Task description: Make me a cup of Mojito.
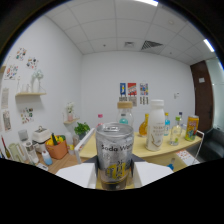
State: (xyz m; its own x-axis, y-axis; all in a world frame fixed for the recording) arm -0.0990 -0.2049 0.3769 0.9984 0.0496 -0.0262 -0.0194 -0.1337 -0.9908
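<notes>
One soda water can (114,156) sits upright just ahead of my gripper (114,192); finger state I cannot tell. Risk: tilting spills it.

Single view, mounted on the gripper, facing forward and level across the table (150,152) toward the far wall (135,75); soda can (114,155) very near the lens, bottles farther off

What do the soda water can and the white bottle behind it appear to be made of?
Soda water can: likely aluminium, with a shiny silver wall and rolled metal rim; it sits between the gripper fingers. White bottle: probably plastic, opaque with a matte look, though coated glass cannot be excluded.
</notes>
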